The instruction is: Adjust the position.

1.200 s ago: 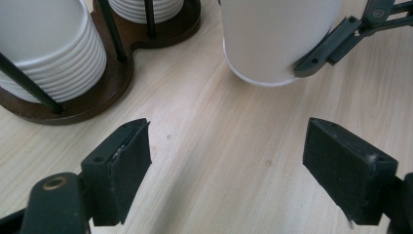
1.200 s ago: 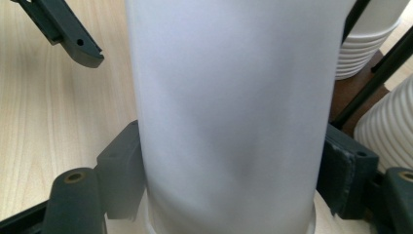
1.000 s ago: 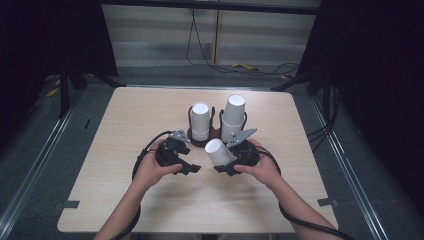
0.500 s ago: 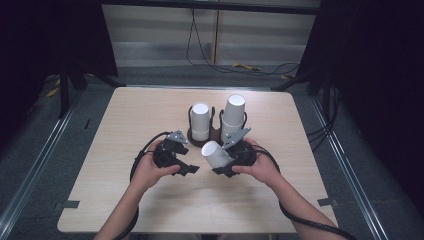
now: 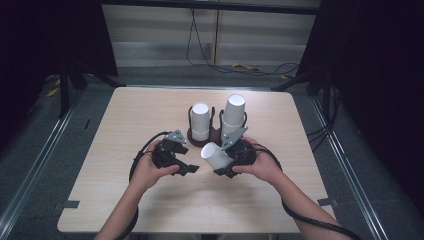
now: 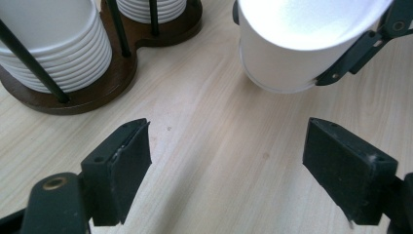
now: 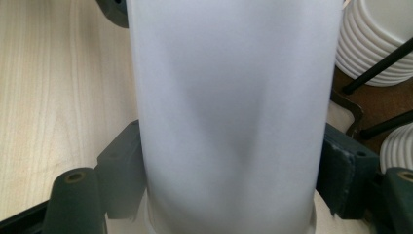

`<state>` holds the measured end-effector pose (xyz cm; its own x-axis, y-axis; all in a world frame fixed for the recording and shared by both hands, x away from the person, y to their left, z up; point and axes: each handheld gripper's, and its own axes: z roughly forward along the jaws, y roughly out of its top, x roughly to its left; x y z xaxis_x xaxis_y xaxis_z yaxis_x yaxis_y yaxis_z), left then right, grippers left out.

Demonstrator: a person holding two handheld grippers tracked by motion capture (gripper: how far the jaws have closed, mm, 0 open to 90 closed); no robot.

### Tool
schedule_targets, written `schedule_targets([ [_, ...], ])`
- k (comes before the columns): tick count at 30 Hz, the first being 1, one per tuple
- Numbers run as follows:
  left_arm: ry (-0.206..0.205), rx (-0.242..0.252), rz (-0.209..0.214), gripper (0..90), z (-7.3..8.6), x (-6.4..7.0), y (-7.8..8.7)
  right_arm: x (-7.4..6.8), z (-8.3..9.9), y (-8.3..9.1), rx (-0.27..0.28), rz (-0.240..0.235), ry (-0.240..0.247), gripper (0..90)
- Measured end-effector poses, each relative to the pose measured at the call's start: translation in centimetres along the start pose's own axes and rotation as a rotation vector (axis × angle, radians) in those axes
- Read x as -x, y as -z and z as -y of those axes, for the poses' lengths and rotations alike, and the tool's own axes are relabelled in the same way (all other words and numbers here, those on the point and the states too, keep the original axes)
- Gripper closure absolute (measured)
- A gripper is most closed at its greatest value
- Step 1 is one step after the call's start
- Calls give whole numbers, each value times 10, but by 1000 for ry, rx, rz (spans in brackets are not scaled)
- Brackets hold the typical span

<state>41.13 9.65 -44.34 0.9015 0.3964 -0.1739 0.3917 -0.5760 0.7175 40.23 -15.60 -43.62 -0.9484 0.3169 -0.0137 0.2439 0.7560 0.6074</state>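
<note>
A white paper cup (image 5: 215, 156) lies tilted in my right gripper (image 5: 229, 161), its closed bottom pointing up and left toward the left hand. The right gripper view has the cup (image 7: 234, 112) squeezed between both black jaws. My left gripper (image 5: 186, 168) stands open just left of it, empty, above bare table. From the left gripper view the cup (image 6: 302, 44) hangs ahead and to the right of the open jaws. Behind both stands a dark wooden holder (image 5: 216, 136) carrying two stacks of upside-down white cups, a short one (image 5: 200, 120) and a taller one (image 5: 232, 116).
The light wooden table (image 5: 125, 115) has bare surface to the left, right and front of the hands. Black cables (image 5: 300, 210) trail from both grippers toward the front edge. The holder's thin black rods (image 6: 29, 63) rise around the stacks.
The right gripper has carried the cup slightly left and down, toward the left gripper. The left gripper has barely shifted.
</note>
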Motion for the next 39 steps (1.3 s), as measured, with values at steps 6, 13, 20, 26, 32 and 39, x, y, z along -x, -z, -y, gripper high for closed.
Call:
schedule_targets([
  [6,7,-10,-1,176,3,-2,1,2,-1,2,-22,-15,11,239],
  [13,3,2,8,176,3,-2,-2,4,-6,5,-55,-14,35,239],
  [20,-7,1,14,176,1,0,1,2,-9,5,-97,-19,66,242],
  [26,-4,17,24,176,1,1,1,2,-13,6,-119,-20,85,244],
  [32,-5,28,24,176,1,1,3,3,-17,7,-137,-26,112,244],
  [39,-8,26,28,176,1,1,3,1,-20,8,-172,-30,111,244],
])
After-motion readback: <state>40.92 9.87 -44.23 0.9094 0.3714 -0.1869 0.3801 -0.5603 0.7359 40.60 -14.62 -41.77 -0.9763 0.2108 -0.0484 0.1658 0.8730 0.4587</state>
